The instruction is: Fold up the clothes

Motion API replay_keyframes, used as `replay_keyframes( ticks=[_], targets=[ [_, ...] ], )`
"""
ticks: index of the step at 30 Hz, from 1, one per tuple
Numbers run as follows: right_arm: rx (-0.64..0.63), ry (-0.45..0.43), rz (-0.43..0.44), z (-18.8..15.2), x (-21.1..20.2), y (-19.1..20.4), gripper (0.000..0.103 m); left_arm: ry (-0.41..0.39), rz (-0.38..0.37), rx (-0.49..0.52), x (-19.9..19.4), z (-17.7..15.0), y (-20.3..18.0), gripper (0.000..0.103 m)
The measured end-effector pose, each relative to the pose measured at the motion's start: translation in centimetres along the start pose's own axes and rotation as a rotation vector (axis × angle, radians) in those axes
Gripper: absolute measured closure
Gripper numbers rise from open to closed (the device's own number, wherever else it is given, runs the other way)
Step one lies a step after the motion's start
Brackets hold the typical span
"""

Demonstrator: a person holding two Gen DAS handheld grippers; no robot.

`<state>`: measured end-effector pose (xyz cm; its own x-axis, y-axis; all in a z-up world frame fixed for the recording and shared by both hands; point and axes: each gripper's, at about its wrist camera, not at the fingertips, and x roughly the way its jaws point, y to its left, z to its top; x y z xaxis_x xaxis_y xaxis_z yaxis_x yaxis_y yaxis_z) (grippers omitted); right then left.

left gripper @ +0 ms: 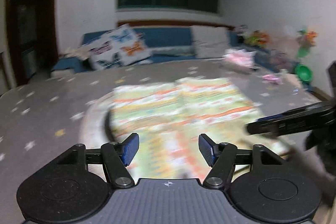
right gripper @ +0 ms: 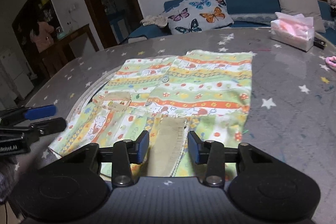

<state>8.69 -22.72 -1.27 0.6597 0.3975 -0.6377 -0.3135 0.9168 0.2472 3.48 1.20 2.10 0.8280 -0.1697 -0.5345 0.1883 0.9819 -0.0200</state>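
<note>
A small patterned garment in green, orange, yellow and white stripes lies flat on the grey star-print table. It has a button at its middle and beige cuffs near me. My right gripper is open, its jaws on either side of a beige cuff at the garment's near edge, holding nothing. My left gripper is open and empty above the garment, which is blurred in the left wrist view. The left gripper also shows at the left edge of the right wrist view. The right gripper shows at the right of the left wrist view.
A tissue pack and a small dark object lie at the table's far right. A pink item is at the right edge. A blue sofa with a butterfly cushion stands behind the table.
</note>
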Motion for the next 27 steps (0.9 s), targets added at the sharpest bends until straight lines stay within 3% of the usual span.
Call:
replay_keyframes(
  ticks=[5, 12, 15, 22, 27],
  targets=[
    [-0.020, 0.022, -0.053, 0.1, 1.7, 0.4, 0.066, 0.029, 0.041, -0.023, 0.5, -0.6, 1.6, 0.039],
    [-0.072, 0.022, -0.096, 0.1, 1.8, 1.5, 0.096, 0.062, 0.059, -0.045, 1.4, -1.3, 3.0, 0.045],
    [-0.090, 0.008, -0.113, 0.5, 1.4, 1.7, 0.098, 0.076, 0.067, -0.054, 1.8, -1.6, 3.6, 0.057],
    [-0.156, -0.065, -0.175, 1.3, -0.1, 2.9, 0.099, 0.101, 0.090, -0.068, 2.3, -2.0, 4.7, 0.060],
    [-0.077, 0.013, -0.173, 0.5, 2.0, 1.1, 0.098, 0.101, 0.113, -0.071, 2.3, -1.5, 5.1, 0.061]
  ],
)
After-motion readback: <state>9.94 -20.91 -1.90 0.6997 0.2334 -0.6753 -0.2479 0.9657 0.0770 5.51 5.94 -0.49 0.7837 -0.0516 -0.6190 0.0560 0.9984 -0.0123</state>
